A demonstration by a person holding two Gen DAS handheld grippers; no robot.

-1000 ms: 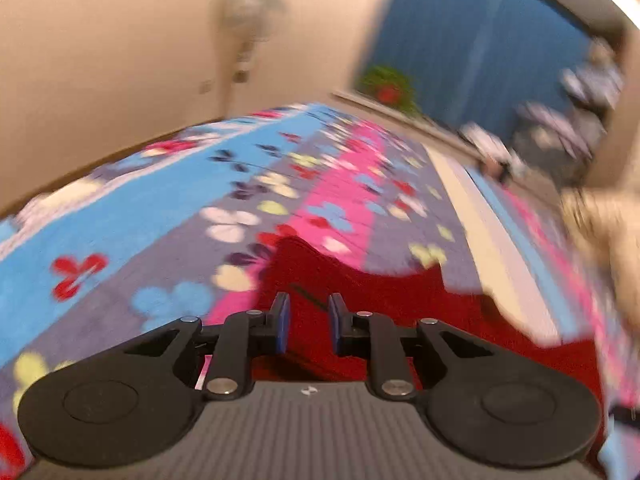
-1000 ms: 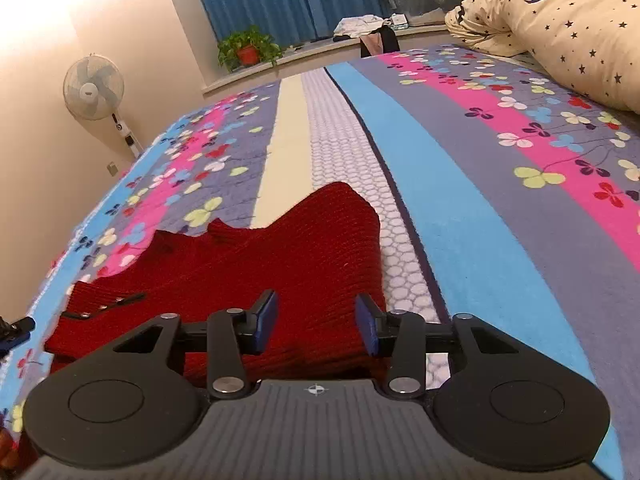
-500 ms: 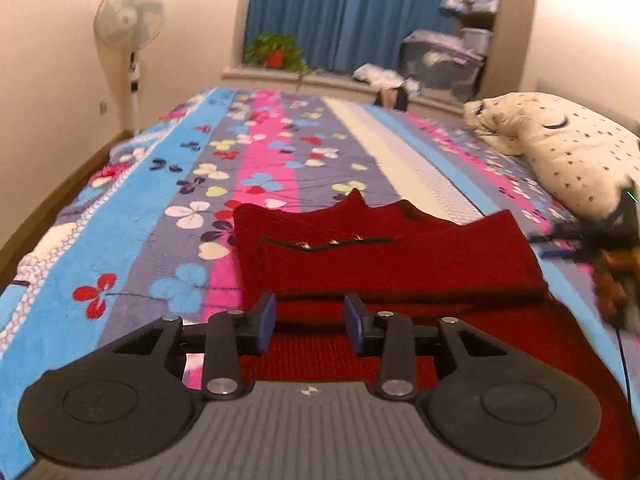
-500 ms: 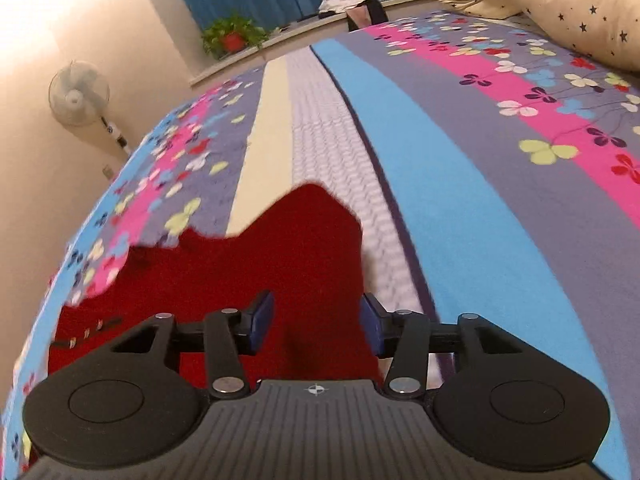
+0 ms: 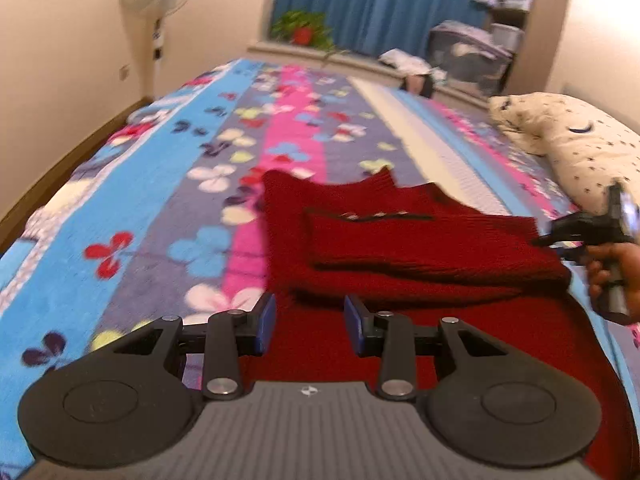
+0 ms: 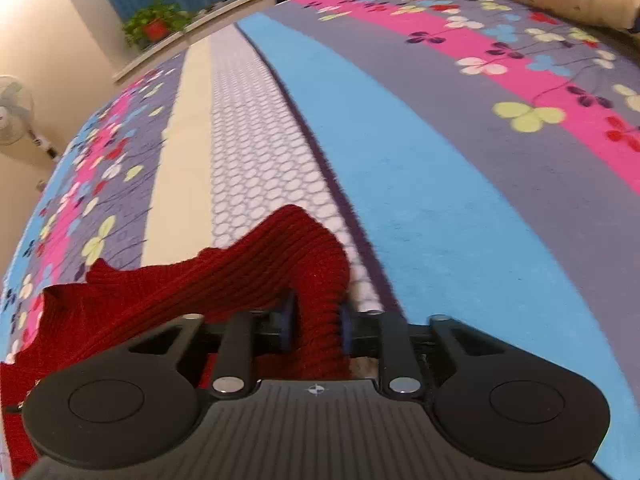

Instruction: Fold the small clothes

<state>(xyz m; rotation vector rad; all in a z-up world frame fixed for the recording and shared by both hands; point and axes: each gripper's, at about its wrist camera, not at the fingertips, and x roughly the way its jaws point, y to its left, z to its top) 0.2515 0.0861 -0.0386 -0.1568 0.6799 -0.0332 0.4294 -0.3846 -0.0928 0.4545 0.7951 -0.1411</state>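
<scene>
Sweater (image 5: 420,248), no legible writing

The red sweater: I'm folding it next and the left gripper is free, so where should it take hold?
Probably the near left edge of the sweater, just ahead of the left gripper, coming in low from the near side. That hem lies flat and single-layered on the bedspread, while the middle is already doubled. The right gripper is closing on a raised fold at the other side.
</scene>
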